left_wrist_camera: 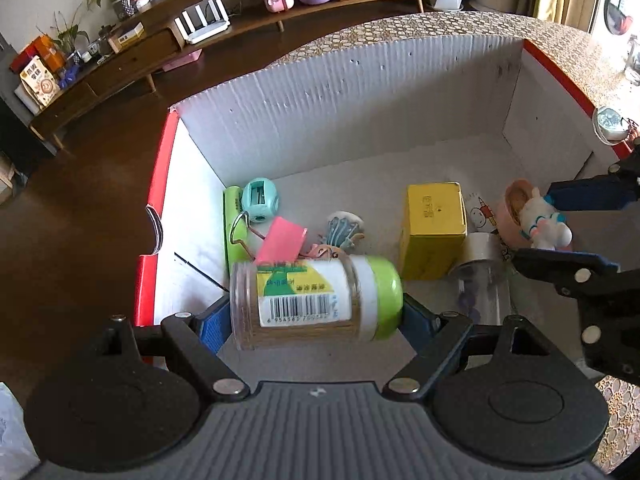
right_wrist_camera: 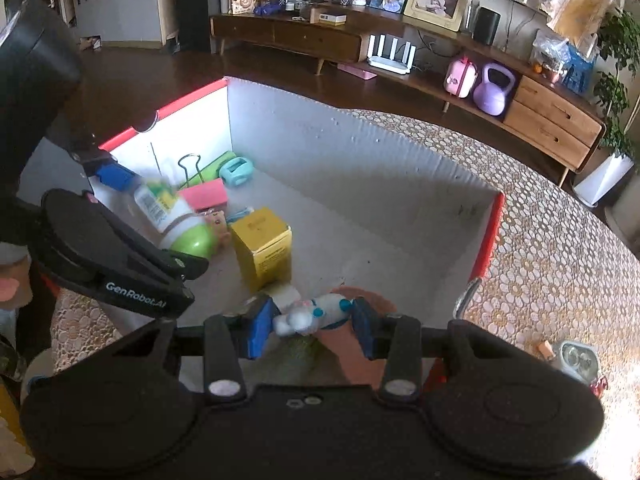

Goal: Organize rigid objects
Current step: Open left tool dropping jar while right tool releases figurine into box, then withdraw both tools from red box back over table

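A clear jar with a green lid [left_wrist_camera: 316, 304] lies crosswise between the blue pads of my left gripper [left_wrist_camera: 316, 314], which is shut on it just above the floor of a white cardboard box with a red rim [left_wrist_camera: 360, 92]. In the right wrist view the jar [right_wrist_camera: 180, 216] hangs in the box's left part, near a pink binder clip [right_wrist_camera: 204, 194]. My right gripper [right_wrist_camera: 312, 320] is shut on a small white toy figure [right_wrist_camera: 308, 314] at the box's near side, over a pink cup [right_wrist_camera: 352, 354]. From the left wrist view the figure [left_wrist_camera: 544, 220] shows at the right.
On the box floor [right_wrist_camera: 360, 240] lie a yellow carton [left_wrist_camera: 434, 226], a teal sharpener [left_wrist_camera: 259, 196], a green tube [left_wrist_camera: 234, 220] and a clear tape roll [left_wrist_camera: 482, 248]. The box stands on a lace-covered table [right_wrist_camera: 540, 260] with a small metal object [right_wrist_camera: 576, 360]. A wooden sideboard [right_wrist_camera: 552, 124] is behind.
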`<act>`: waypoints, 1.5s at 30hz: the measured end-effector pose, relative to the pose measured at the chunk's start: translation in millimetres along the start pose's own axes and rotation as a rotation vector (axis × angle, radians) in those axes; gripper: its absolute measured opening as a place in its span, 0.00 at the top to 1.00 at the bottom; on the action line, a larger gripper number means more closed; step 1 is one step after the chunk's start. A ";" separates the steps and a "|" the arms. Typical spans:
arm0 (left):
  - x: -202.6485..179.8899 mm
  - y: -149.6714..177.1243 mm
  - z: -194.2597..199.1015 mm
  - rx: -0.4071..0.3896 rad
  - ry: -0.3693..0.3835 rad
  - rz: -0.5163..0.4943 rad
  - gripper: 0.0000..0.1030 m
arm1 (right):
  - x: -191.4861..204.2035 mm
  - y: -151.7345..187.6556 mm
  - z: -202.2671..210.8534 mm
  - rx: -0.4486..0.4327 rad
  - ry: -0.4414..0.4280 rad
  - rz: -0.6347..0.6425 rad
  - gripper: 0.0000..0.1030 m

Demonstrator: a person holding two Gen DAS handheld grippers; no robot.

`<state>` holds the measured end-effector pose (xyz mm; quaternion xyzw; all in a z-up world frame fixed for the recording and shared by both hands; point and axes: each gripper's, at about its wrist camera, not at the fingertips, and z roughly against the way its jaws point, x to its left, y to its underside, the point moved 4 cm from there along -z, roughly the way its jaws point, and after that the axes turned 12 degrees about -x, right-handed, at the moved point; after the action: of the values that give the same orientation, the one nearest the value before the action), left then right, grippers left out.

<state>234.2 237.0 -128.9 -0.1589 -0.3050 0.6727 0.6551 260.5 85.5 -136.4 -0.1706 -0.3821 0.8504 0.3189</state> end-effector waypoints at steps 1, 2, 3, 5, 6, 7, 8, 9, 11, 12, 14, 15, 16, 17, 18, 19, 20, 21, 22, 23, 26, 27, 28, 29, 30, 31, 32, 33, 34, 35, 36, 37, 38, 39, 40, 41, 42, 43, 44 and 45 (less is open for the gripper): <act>0.7 -0.4 1.1 0.001 0.006 0.009 0.17 | -0.1 0.3 1.6 -0.001 -0.004 -0.003 0.58; 0.9 -0.8 2.6 -0.001 0.011 0.019 0.16 | -0.4 0.4 3.4 -0.003 -0.004 -0.006 0.58; 1.0 -0.7 3.7 -0.001 0.015 0.027 0.16 | -0.1 0.4 5.2 -0.006 -0.001 -0.008 0.58; 1.6 -1.4 6.4 -0.006 0.011 0.036 0.16 | -1.9 0.1 9.4 -0.011 -0.003 -0.020 0.58; 2.2 -1.6 7.7 -0.009 0.008 0.040 0.16 | -2.6 -0.4 11.0 -0.014 -0.003 -0.025 0.58; 2.5 -2.5 9.5 -0.014 0.004 0.042 0.16 | -3.5 -0.7 13.6 -0.019 -0.003 -0.029 0.57; 3.2 -3.7 12.1 -0.022 -0.002 0.044 0.16 | -4.5 -1.2 15.7 -0.023 -0.004 -0.033 0.57; 3.1 -4.3 14.7 -0.028 -0.004 0.046 0.16 | -6.2 -2.4 17.9 -0.028 -0.005 -0.037 0.57; 3.2 -6.1 21.1 -0.043 -0.008 0.055 0.16 | -8.1 -2.9 23.3 -0.037 -0.003 -0.044 0.55; 3.3 -7.3 24.3 -0.050 -0.010 0.062 0.16 | -8.5 -3.0 25.2 -0.041 -0.002 -0.046 0.54; 3.7 -10.2 29.6 -0.061 -0.011 0.069 0.16 | -9.7 -3.8 30.9 -0.052 -0.001 -0.050 0.51; 4.1 -11.1 33.3 -0.070 -0.015 0.071 0.16 | -9.9 -4.7 33.3 -0.058 -0.001 -0.054 0.48; 3.4 -11.9 37.9 -0.082 -0.019 0.070 0.16 | -10.3 -4.9 37.0 -0.066 -0.002 -0.059 0.47; 2.8 -13.4 42.1 -0.092 -0.020 0.068 0.16 | -10.8 -5.2 41.2 -0.074 -0.006 -0.064 0.45; 2.3 -14.2 45.6 -0.102 -0.022 0.068 0.16 | -10.8 -5.2 45.5 -0.082 -0.010 -0.068 0.43; 1.6 -14.8 49.5 -0.111 -0.023 0.069 0.16 | -11.2 -5.7 50.5 -0.092 -0.012 -0.070 0.42; 0.3 -15.5 54.6 -0.121 -0.023 0.072 0.16 | -11.1 -6.0 55.2 -0.101 -0.014 -0.070 0.42; -0.7 -16.1 58.7 -0.130 -0.023 0.073 0.16 | -11.7 -6.3 61.2 -0.112 -0.019 -0.071 0.42; -2.5 -17.5 63.5 -0.139 -0.023 0.074 0.16 | -12.7 -6.0 66.4 -0.120 -0.021 -0.073 0.41; -3.9 -18.3 69.2 -0.151 -0.023 0.076 0.16 | -13.4 -5.9 71.4 -0.127 -0.024 -0.073 0.41; -8.2 -20.7 83.6 -0.185 -0.015 0.083 0.16 | -14.8 -4.6 87.2 -0.155 -0.021 -0.077 0.27; -9.4 -21.4 88.3 -0.195 -0.013 0.086 0.16 | -16.2 -3.7 94.0 -0.170 -0.016 -0.077 0.18; -11.0 -22.1 93.0 -0.205 -0.009 0.088 0.16 | -16.1 -2.9 99.8 -0.184 -0.017 -0.079 0.16; -13.1 -23.2 97.7 -0.214 -0.004 0.089 0.16 | -16.0 -2.7 104.2 -0.191 -0.019 -0.080 0.16; -14.8 -23.8 102.4 -0.224 0.001 0.093 0.16 | -16.8 -1.9 109.5 -0.195 -0.021 -0.080 0.16; -16.4 -24.5 106.7 -0.233 0.003 0.096 0.16 | -17.7 -1.2 115.1 -0.201 -0.023 -0.079 0.15; -19.2 -24.8 111.1 -0.242 0.007 0.098 0.16 | -18.7 0.1 120.9 -0.209 -0.024 -0.079 0.14; -22.4 -25.3 115.6 -0.252 0.011 0.098 0.16 | -19.9 1.1 125.5 -0.214 -0.026 -0.079 0.12; -25.3 -25.6 119.3 -0.261 0.014 0.098 0.16 | -20.8 2.5 130.8 -0.221 -0.031 -0.081 0.11; -29.1 -26.3 123.4 -0.271 0.016 0.097 0.16 | -22.2 4.1 136.5 -0.229 -0.036 -0.084 0.09; -33.7 -26.9 127.4 -0.280 0.020 0.092 0.16 | -22.8 5.5 140.7 -0.237 -0.036 -0.088 0.06; -38.5 -27.3 130.6 -0.288 0.025 0.088 0.16 | -24.4 6.9 145.8 -0.246 -0.036 -0.094 0.05; -43.6 -28.0 133.8 -0.299 0.030 0.087 0.16 | -26.8 8.7 151.4 -0.257 -0.038 -0.103 0.03; -49.1 -28.8 137.2 -0.311 0.035 0.086 0.16 | -29.6 10.5 156.6 -0.264 -0.039 -0.111 0.02; -54.2 -29.2 139.5 -0.321 0.041 0.085 0.16 | -32.8 12.7 162.1 -0.273 -0.039 -0.124 0.01; -59.7 -29.4 141.7 -0.329 0.049 0.086 0.16 | -36.2 14.8 167.2 -0.282 -0.041 -0.134 0.01; -66.2 -29.7 143.6 -0.337 0.061 0.089 0.16 | -39.5 17.3 172.1 -0.293 -0.042 -0.145 0.01; -72.6 -30.0 144.9 -0.342 0.072 0.092 0.16 | -44.1 21.3 178.3 -0.306 -0.041 -0.156 0.00; -78.5 -30.1 145.8 -0.347 0.082 0.096 0.16 | -48.1 24.9 183.4 -0.317 -0.039 -0.162 0.00; -84.6 -30.3 146.0 -0.350 0.092 0.098 0.16 | -53.3 29.9 188.9 -0.331 -0.033 -0.166 0.00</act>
<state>176.2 123.3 -14.4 -0.3157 -0.3790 0.6324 0.5973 186.7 -67.7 -33.8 -0.1746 -0.5347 0.7495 0.3492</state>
